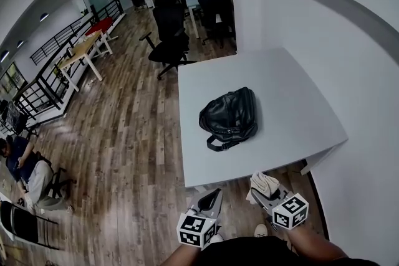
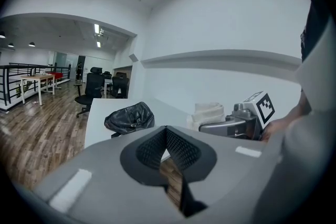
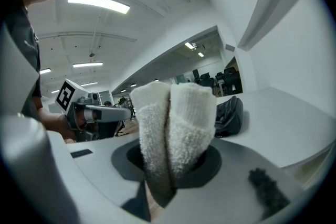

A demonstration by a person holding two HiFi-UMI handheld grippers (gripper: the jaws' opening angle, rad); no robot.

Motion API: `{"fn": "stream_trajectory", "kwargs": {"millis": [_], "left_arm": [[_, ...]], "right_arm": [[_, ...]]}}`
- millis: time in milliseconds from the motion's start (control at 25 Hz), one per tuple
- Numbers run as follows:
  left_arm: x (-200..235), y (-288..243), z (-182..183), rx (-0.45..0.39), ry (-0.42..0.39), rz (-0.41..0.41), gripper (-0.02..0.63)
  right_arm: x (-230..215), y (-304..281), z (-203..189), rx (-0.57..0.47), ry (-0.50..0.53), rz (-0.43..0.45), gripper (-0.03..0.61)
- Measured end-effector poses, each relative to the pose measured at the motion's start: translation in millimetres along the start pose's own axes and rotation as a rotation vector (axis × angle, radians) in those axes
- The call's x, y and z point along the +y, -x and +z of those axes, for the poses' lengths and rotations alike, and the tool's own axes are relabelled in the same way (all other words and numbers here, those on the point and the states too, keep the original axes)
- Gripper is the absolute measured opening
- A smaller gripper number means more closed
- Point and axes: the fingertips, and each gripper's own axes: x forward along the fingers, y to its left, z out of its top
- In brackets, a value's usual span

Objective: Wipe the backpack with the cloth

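Observation:
A black leather backpack [image 1: 229, 117] lies on the white table [image 1: 287, 96], with its strap toward the near edge. It also shows in the left gripper view [image 2: 129, 117] and in the right gripper view [image 3: 229, 115]. My right gripper [image 1: 260, 187] is shut on a folded white cloth [image 3: 173, 126], held off the table's near edge; the cloth [image 1: 264, 183] sticks up from the jaws. My left gripper [image 1: 209, 199] is shut with nothing in it, over the floor in front of the table, its jaws touching in the left gripper view [image 2: 167, 147].
A white wall [image 1: 349, 53] bounds the table on the right. Black office chairs [image 1: 169, 31] stand past the table's far end. Wooden floor [image 1: 124, 128] stretches to the left, with a seated person [image 1: 25, 168] at the far left and desks [image 1: 84, 50] behind.

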Motion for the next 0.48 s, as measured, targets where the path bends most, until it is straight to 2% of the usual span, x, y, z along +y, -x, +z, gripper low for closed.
{"fn": "stream_trajectory", "kwargs": {"millis": [280,480], "left_arm": [[11.1,13.5,-10.5,-0.009,0.031,0.016,0.006],[19.4,16.4,-4.1,-0.030,0.045,0.027,0.006]], "right_arm": [[10.7,-8.7,0.6,0.012,0.018,-0.005,0.098],[12.8,-12.4,4.0,0.008,0.024,-0.007,0.098]]}}
